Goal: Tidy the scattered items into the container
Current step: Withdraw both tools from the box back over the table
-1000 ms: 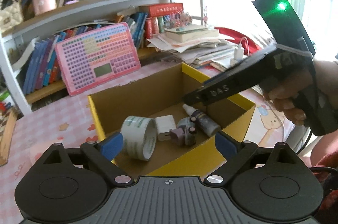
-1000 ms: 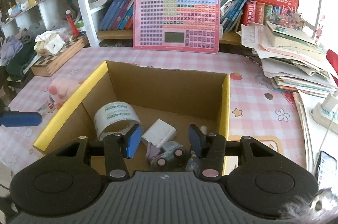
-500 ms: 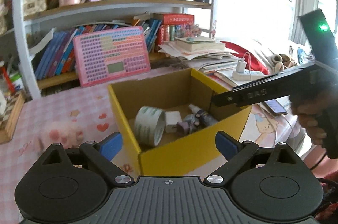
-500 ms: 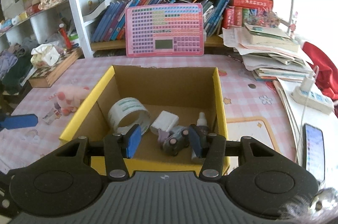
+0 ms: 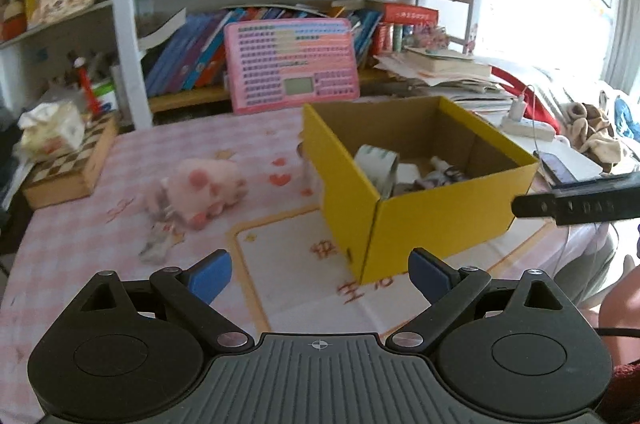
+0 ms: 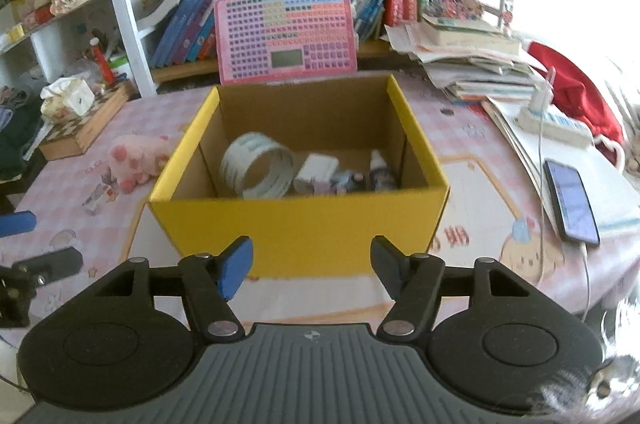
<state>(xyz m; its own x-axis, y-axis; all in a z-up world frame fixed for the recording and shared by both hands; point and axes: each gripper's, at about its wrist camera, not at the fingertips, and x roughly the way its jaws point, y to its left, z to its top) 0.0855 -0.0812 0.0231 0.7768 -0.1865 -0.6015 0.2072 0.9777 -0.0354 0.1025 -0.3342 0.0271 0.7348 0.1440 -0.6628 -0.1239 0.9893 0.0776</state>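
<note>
The yellow cardboard box [image 6: 300, 228] stands on the pink checked table and holds a tape roll [image 6: 258, 170], a white charger [image 6: 316, 168], a small bottle [image 6: 378, 176] and a greyish toy [image 6: 340, 182]. My right gripper [image 6: 314, 266] hovers in front of the box's near wall; its jaws are opening with nothing between them. My left gripper [image 5: 320, 274] is open and empty, left of the box [image 5: 452, 220] near its corner. A pink plush pig [image 5: 200, 188] [image 6: 136, 162] and a small packet [image 5: 154, 248] [image 6: 98, 196] lie on the table left of the box.
A pink keyboard toy [image 6: 284, 36] leans against the bookshelf behind the box. A chequered wooden box [image 6: 86, 120] with tissues sits at far left. To the right lie a paper stack [image 6: 472, 64], a power strip [image 6: 554, 126] and a phone [image 6: 570, 200] on a cable.
Both grippers have drawn back from over the box to in front of it. The right jaws have widened. The left view has swung left, bringing the plush pig into sight.
</note>
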